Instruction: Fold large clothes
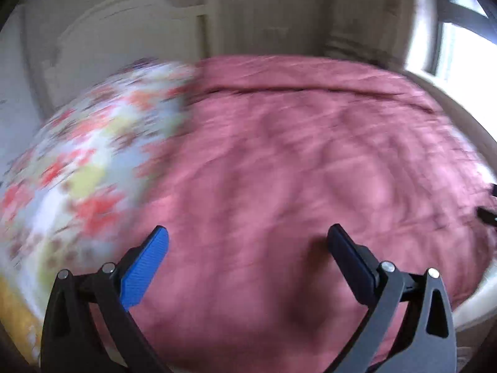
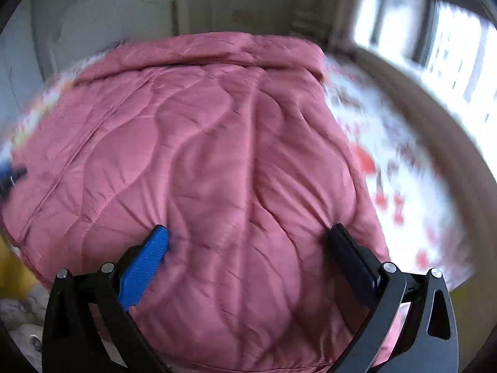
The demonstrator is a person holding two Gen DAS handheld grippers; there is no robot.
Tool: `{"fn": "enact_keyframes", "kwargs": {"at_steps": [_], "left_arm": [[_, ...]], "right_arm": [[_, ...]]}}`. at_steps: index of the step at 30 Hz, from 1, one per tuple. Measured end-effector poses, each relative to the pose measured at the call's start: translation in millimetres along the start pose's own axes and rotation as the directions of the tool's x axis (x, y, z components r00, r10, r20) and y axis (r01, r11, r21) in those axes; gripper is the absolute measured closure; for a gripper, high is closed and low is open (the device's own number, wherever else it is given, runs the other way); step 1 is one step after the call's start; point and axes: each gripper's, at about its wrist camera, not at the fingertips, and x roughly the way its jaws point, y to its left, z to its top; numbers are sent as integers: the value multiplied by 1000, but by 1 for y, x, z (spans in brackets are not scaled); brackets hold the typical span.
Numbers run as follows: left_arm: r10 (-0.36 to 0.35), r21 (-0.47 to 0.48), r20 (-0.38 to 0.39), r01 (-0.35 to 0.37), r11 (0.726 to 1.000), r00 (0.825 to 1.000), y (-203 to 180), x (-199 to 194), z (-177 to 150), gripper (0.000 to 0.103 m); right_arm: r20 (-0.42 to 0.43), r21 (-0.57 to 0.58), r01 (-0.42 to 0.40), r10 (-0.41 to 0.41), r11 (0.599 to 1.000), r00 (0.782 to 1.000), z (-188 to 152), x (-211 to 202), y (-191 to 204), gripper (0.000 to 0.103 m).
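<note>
Both hand-held grippers gape wide: right [image 2: 248,239] presses into pink quilted coat [image 2: 217,143], left [image 1: 248,239] hovers above it

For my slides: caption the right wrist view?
Open right gripper pressing its fingertips into pink quilted jacket on floral bedsheet.

Black tool [image 1: 247,237], 1 blue pad [image 1: 143,270]

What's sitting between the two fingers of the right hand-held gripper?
Only the pink quilted garment; the right hand-held gripper straddles it, open, in the right wrist view.
</note>
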Motion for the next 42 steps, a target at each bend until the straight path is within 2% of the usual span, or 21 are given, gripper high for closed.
{"fn": "enact_keyframes", "kwargs": {"at_steps": [1,3,4,6,8,10,12,13,15,16,18,20,22,25,27,31,35,37,38,42], "left_arm": [[1,-33,-17,-2,999,1000,15,4,-7,2],[-26,-91,4,26,995,1000,33,2,-14,2],[-3,-97,0,3,995,1000,36,-2,-15,2],[-30,-115,0,30,993,1000,37,-9,-13,3],[-94,-117,51,99,988,994,26,-26,-11,3],[-136,-23,103,139,990,985,-1,-43,-10,2],[-166,99,110,155,983,980,-33,-46,-14,2],[-162,146,100,147,978,982,-46,-42,-17,2],[-133,221,43,120,968,990,-70,-23,-33,2],[-146,192,95,125,973,985,-68,-25,-38,2],[-180,161,71,167,973,981,-59,-20,-36,2],[-185,159,46,176,971,982,-55,-19,-33,2],[-160,150,46,151,977,986,-51,-22,-33,2],[-155,120,43,149,981,987,-40,-23,-36,2],[-155,123,48,148,981,987,-36,-25,-40,2],[-136,140,57,127,982,989,-38,-27,-43,2],[-138,137,58,129,982,989,-37,-28,-44,2],[-139,136,58,131,982,989,-37,-28,-44,2],[-140,136,58,131,982,989,-37,-28,-44,2],[-139,136,56,131,982,989,-38,-27,-44,2]], "right_arm": [[10,8,9,-9,1000,1000,-2,-2,-2,4],[10,-13,61,-61,998,998,-1,-8,7,5],[23,-17,68,-68,998,997,-1,-12,12,5],[72,-40,3,0,999,997,-1,-26,29,5],[88,-112,-66,76,992,993,-2,-34,57,5],[74,-204,-87,104,975,992,-7,-31,89,5],[27,-276,-100,112,956,993,-15,-19,112,5],[44,-283,-98,115,954,992,-21,-12,120,4],[46,-249,-123,139,961,989,-21,-8,116,4],[29,-251,-136,148,958,989,-19,-8,112,4],[12,-262,-132,140,956,990,-16,-12,106,5],[38,-233,-90,101,968,994,-12,-23,89,5],[60,-158,-44,54,987,997,-8,-29,65,5],[22,-15,29,-29,999,999,-9,-17,19,4],[48,3,12,-13,1000,999,-16,-17,5,4],[42,-1,69,-68,998,997,-16,-26,15,5],[107,-59,34,-27,998,994,-14,-35,39,5],[76,-102,23,-15,995,997,-19,-22,47,5],[100,-109,24,-13,994,995,-23,-19,48,4],[79,-98,-1,9,995,997,-21,-20,42,5]]}}
